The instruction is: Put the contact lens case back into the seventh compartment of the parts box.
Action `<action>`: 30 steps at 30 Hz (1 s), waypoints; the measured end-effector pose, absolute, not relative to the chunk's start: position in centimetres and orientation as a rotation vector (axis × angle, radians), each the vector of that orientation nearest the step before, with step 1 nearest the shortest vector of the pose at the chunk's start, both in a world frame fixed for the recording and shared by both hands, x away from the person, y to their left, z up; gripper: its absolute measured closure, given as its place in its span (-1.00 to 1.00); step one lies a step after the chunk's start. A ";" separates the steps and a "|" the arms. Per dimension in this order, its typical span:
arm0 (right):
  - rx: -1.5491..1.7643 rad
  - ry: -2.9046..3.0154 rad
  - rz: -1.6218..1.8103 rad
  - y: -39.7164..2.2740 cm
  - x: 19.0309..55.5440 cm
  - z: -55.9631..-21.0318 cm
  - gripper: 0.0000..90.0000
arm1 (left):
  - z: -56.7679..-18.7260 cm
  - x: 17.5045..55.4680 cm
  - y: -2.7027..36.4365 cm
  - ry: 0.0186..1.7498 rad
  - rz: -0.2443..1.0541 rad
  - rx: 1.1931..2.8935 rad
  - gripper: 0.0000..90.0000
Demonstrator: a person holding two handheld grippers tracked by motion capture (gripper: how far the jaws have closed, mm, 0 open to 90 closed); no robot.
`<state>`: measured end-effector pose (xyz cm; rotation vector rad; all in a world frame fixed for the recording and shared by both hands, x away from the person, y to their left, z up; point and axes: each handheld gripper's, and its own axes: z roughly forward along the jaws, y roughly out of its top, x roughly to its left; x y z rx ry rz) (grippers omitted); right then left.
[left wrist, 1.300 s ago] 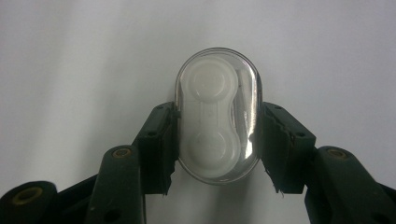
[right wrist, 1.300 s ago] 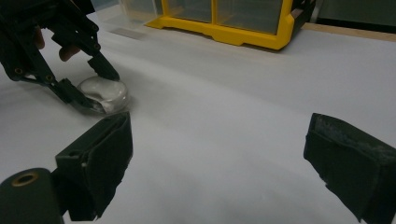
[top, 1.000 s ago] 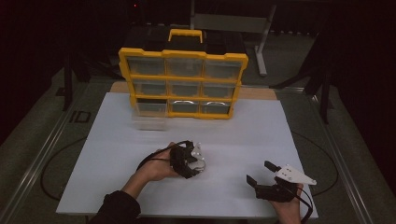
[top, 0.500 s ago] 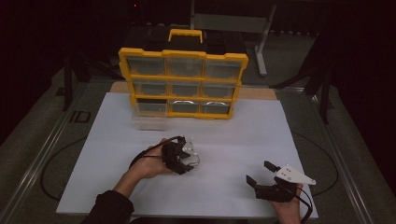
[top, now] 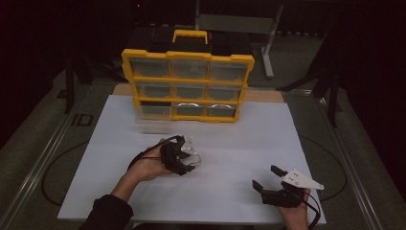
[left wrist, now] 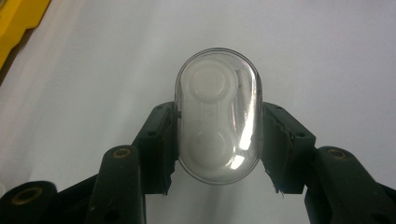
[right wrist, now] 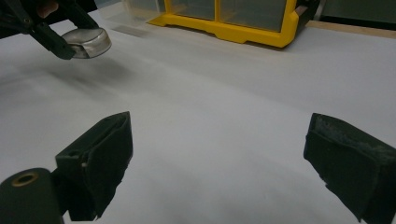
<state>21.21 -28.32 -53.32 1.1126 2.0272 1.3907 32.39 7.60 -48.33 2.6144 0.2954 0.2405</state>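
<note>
A small clear oval case (left wrist: 218,116) with white round caps inside sits between the jaws of my left gripper (left wrist: 219,144), which is shut on it. In the high view the left gripper (top: 184,155) holds that case (top: 192,158) a little above the white board, left of centre. From the right gripper view the case (right wrist: 88,43) hangs clear of the surface at the upper left. My right gripper (top: 267,177) rests near the board's front right with its jaws wide apart; its view shows bare board between the fingertips (right wrist: 219,154).
A yellow organiser (top: 187,86) with several clear drawers stands at the back of the white board (top: 239,143). One clear drawer (top: 152,123) is pulled out at its lower left and lies on the board. Dark floor and metal stands surround the table.
My left gripper has moved left and slightly away from me with the case in it. The right gripper has stayed in place, open.
</note>
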 end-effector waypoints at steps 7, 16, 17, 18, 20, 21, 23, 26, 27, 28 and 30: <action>1.110 2.032 1.388 -28.3 21.2 -53.3 -0.82 | -47.9 32.5 8.0 0.304 0.248 2.608 0.10; 1.112 2.034 1.388 -28.3 21.2 -53.4 -0.82 | -47.4 32.8 8.7 0.321 0.269 2.600 0.10; 1.112 2.034 1.389 -28.3 21.2 -53.4 -0.82 | -47.4 32.9 8.8 0.323 0.270 2.598 0.10; 1.112 2.034 1.389 -28.3 21.2 -53.4 -0.82 | -47.3 32.9 8.8 0.324 0.271 2.598 0.10; 1.114 2.035 1.389 -28.2 21.2 -53.4 -0.82 | -47.2 33.0 9.0 0.329 0.272 2.594 0.10; 1.114 2.035 1.389 -28.2 21.2 -53.4 -0.82 | -47.2 33.0 9.0 0.329 0.272 2.594 0.10; 1.114 2.035 1.389 -28.2 21.2 -53.4 -0.82 | -46.9 33.1 9.2 0.332 0.279 2.595 0.10; 1.114 2.035 1.389 -28.2 21.2 -53.4 -0.82 | -46.8 33.2 9.3 0.333 0.284 2.592 0.10; 1.112 2.034 1.389 -28.3 21.2 -53.4 -0.82 | -46.6 33.3 9.5 0.340 0.287 2.588 0.10; 1.111 2.035 1.389 -28.3 21.2 -53.4 -0.82 | -46.5 33.3 9.6 0.346 0.289 2.586 0.10; 1.113 2.034 1.389 -28.2 21.2 -53.4 -0.82 | -46.4 33.3 9.7 0.348 0.291 2.585 0.10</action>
